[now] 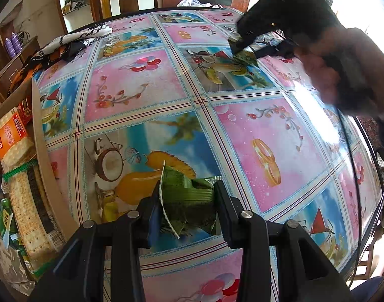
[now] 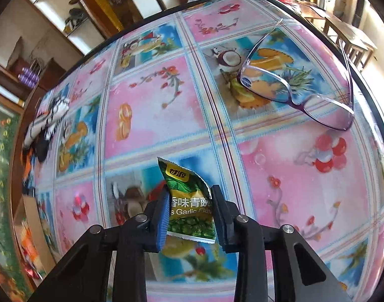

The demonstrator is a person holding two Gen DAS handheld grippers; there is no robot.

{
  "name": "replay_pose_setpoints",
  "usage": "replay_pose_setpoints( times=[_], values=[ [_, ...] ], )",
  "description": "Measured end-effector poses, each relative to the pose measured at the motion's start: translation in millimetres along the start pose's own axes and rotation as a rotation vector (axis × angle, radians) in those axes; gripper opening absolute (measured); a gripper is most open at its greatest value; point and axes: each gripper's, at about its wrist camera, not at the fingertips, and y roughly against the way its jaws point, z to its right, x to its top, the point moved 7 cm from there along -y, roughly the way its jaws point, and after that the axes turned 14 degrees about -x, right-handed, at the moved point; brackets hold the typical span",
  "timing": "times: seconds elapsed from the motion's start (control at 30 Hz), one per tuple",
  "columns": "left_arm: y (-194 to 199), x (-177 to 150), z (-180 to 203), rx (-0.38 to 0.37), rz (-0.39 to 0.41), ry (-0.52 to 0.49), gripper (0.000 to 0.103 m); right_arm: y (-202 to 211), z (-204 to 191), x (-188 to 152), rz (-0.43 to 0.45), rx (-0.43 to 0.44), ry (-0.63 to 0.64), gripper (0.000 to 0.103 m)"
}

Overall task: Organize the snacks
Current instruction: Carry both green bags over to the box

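Now my left gripper (image 1: 187,206) pinches a crumpled green packet (image 1: 189,196) above the table (image 1: 151,88); my right gripper (image 2: 188,214) clamps a pea packet (image 2: 189,201), glasses (image 2: 292,85) lying beyond

A snack packet (image 1: 189,198) sits between the left gripper (image 1: 187,209) fingers above the table (image 1: 151,88), with a box of cracker packs (image 1: 28,176) just off the table's left edge. The right gripper (image 2: 189,214) has another snack packet (image 2: 189,201) between its fingers, eyeglasses (image 2: 292,88) lying on the table beyond it to the right. A folded cloth (image 1: 73,42) rests at the far left edge.
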Motion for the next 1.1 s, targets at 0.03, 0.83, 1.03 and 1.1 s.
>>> replay_pose_setpoints(
  times=[0.03,0.83,1.03,1.1],
  values=[
    [0,1,0,-0.004,0.002,-0.001,0.036,3,3,-8,-0.005,0.014,0.011,0.033],
    [20,-1,14,-0.071,-0.011,-0.021,0.035,86,34,-232,0.057,0.111,0.126,0.033],
    [48,9,22,-0.058,0.054,-0.053,0.035,107,22,-228,0.087,0.118,0.174,0.033],
    [56,11,22,-0.049,0.07,-0.069,0.035,112,18,-224,0.104,0.116,0.182,0.033]
  ],
)
